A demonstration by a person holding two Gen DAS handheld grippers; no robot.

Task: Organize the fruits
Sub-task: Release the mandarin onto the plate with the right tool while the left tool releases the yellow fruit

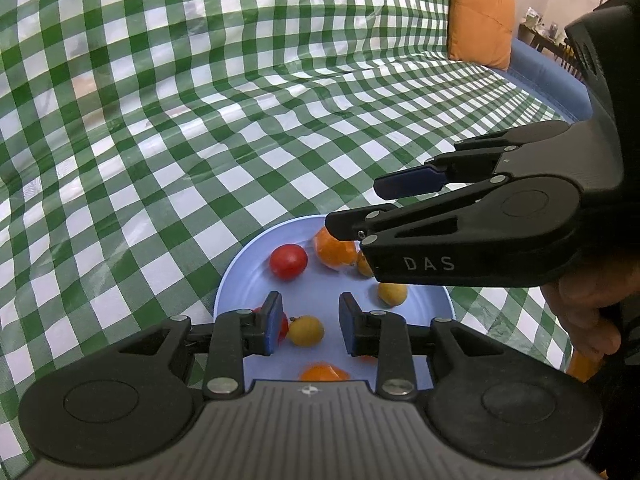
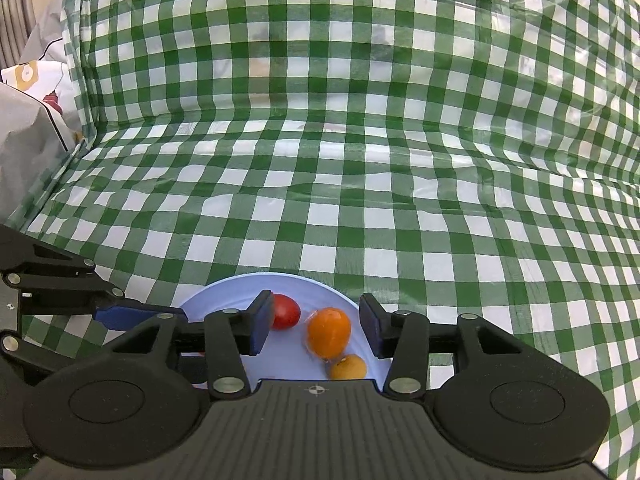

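Here, the fruits sit together on a pale blue plate (image 1: 240, 276) resting on a green-and-white checked cloth (image 1: 160, 120). In the left wrist view the plate carries a glossy red tomato (image 1: 288, 261), a larger orange fruit (image 1: 335, 251) that seems to be wrapped in clear film, a yellow fruit (image 1: 306, 331) with a small stem, a second yellow one (image 1: 393, 294) toward the plate's right edge, and another orange fruit (image 1: 323, 373) at the near edge, cut off by the gripper body. A second red fruit (image 1: 283, 326) shows only as a sliver behind the left pad; a further orange-yellow piece is mostly hidden under the other tool. The left gripper (image 1: 308, 326) hangs over the plate with its jaws spread, the stemmed yellow fruit lying between them, contact not discernible. The right gripper (image 2: 316, 324) is likewise spread wide above the plate's far half, empty, with the film-wrapped orange fruit below its gap. An orange cushion (image 1: 480, 16) stands beyond the cloth's far right corner, against a blue edge (image 1: 552, 76). Grey fabric (image 2: 24, 152) lies off the cloth's left edge, its detail unclear.
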